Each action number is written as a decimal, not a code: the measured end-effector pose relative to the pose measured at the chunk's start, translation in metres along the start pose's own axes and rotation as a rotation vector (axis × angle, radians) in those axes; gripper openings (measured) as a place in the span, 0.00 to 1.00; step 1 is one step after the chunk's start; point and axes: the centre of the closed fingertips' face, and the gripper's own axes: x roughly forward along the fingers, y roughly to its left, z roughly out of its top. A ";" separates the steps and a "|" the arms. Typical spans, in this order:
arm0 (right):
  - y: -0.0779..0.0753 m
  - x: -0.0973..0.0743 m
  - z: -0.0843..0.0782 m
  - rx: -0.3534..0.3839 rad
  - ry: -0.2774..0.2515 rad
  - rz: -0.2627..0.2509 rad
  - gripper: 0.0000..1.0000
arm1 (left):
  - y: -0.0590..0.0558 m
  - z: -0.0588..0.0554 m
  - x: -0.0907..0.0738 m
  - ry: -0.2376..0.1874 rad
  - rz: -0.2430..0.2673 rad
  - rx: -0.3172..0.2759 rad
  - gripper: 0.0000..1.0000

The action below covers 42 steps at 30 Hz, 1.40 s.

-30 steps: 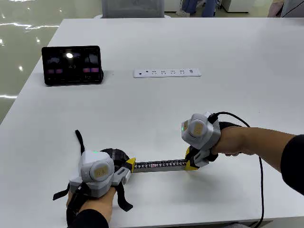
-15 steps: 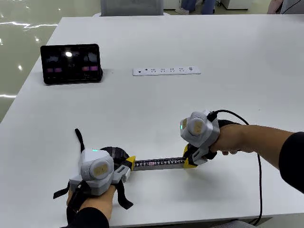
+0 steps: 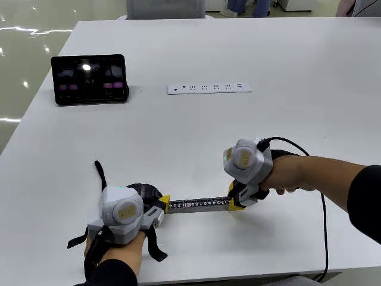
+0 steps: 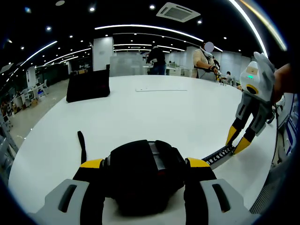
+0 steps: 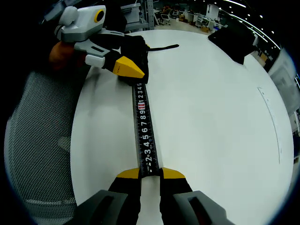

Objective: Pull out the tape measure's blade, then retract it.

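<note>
While the tape measure (image 3: 144,193) lay near the counter's (image 3: 196,137) front edge, you held:
- left tongs (image 4: 145,163), clamped on its black case (image 4: 144,180), which was likely rigid and compact and best gripped by the flanks;
- blade (image 5: 143,126), drawn rightward flat on the counter, probably thin, springy and apt to kink or snap back;
- right tongs (image 5: 151,174), pinched shut on the blade's tip, slightly nearer the case than a second before, with less blade showing.

Black tablet (image 3: 90,79), white power strip (image 3: 209,89), table (image 3: 238,53)
</note>
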 end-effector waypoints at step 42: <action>0.004 0.007 0.015 -0.004 -0.005 0.003 0.11 | -0.001 -0.001 0.000 0.001 -0.001 -0.002 0.64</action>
